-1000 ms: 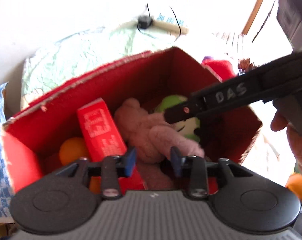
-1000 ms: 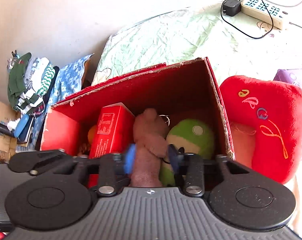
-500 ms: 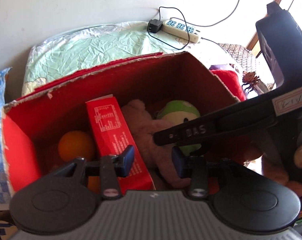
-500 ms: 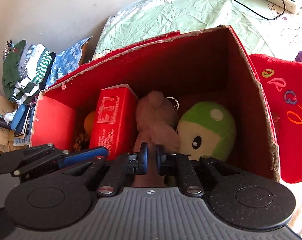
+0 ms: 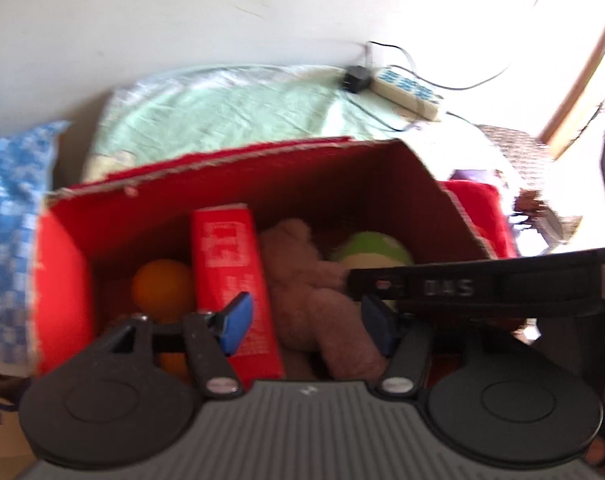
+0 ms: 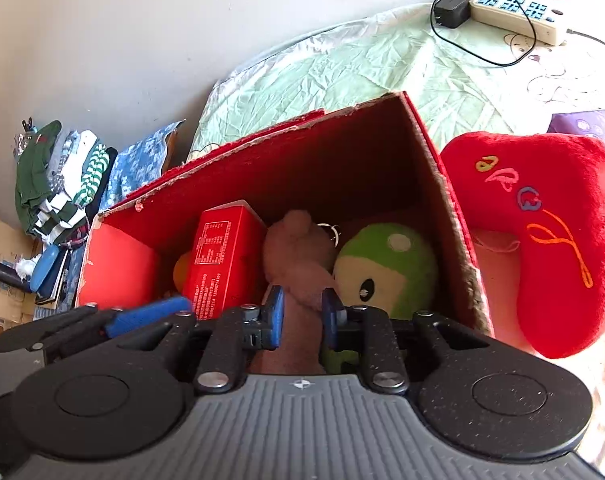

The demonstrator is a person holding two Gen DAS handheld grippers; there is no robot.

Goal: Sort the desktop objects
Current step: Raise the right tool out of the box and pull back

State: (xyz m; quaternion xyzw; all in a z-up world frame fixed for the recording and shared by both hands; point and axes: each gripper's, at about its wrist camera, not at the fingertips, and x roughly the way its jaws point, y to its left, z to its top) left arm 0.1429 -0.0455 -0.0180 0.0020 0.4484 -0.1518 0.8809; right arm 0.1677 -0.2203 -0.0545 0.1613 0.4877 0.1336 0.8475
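On the bed, by the wall: one open red cardboard box (image 6: pixel 438 168) on a pale green sheet (image 6: pixel 342 68).
Box contents, left to right: orange ball (image 5: pixel 162 284); upright red carton (image 6: pixel 222 256); brown plush bear (image 6: pixel 298 256) with a key ring; green-capped mushroom plush (image 6: pixel 386 264).
Left gripper (image 5: pixel 306 322): over the box's near side, blue pads spreading, wide apart; the carton's edge and the bear's lower part show between them, neither pad pressing on anything.
Right gripper (image 6: pixel 301 316): also over the near side; narrow gap, jaws opening, the bear's body between the pads; whether they still pinch it, I cannot tell.
Beside box, right: red plush cushion (image 6: pixel 542 232) with stitched letters, touching the box wall.
Far end of sheet: power strip (image 6: pixel 518 12) with a black adapter plugged in.
Floor, left: heap of folded clothes (image 6: pixel 58 176).
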